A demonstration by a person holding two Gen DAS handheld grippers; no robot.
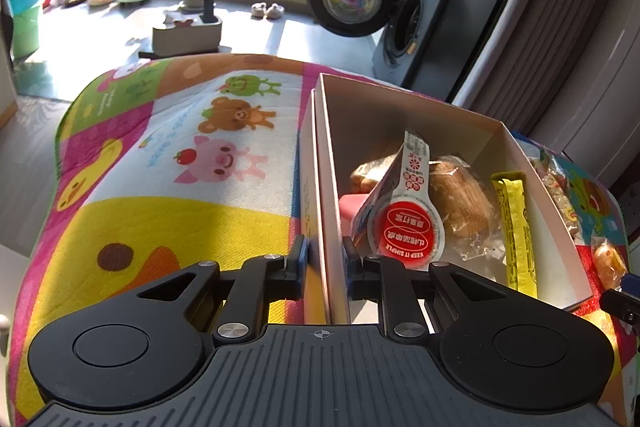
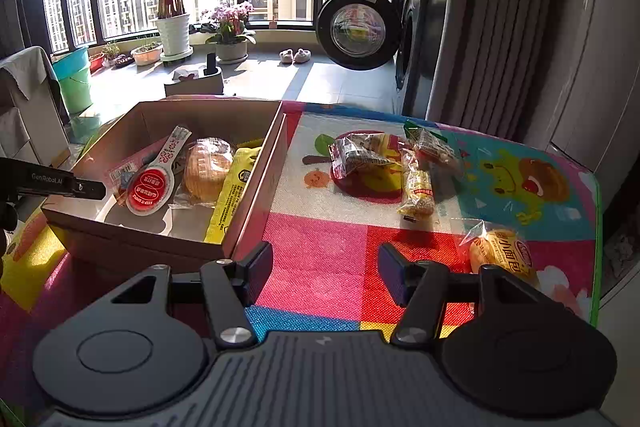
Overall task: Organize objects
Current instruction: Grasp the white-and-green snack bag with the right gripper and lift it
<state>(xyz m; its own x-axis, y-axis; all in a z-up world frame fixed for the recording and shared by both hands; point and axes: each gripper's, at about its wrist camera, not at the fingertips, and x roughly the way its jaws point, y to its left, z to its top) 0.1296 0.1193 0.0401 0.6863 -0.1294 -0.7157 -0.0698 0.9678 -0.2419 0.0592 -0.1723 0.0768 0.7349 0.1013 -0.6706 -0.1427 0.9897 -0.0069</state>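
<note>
A cardboard box (image 1: 380, 115) stands on the cartoon play mat (image 1: 180, 219). My left gripper (image 1: 325, 259) is shut on the box's left wall, one finger inside and one outside. The box holds a red-lidded sauce packet (image 1: 408, 231), a wrapped bun (image 1: 464, 203), a yellow stick pack (image 1: 516, 227) and a pink item (image 1: 352, 207). In the right wrist view my right gripper (image 2: 325, 267) hangs open over the mat just right of the box (image 2: 140, 243), with nothing between its fingers. Loose wrapped snacks (image 2: 360, 155) and a corn-coloured pack (image 2: 418, 187) lie beyond it; a small bread pack (image 2: 504, 255) sits to its right.
The mat's far and right edges (image 2: 596, 227) drop off to the floor. A washing machine (image 2: 360, 27) with its round door open stands behind, beside grey curtains (image 2: 500, 27). Potted plants (image 2: 174, 31) line the window ledge. A draped chair (image 2: 28, 99) is at the left.
</note>
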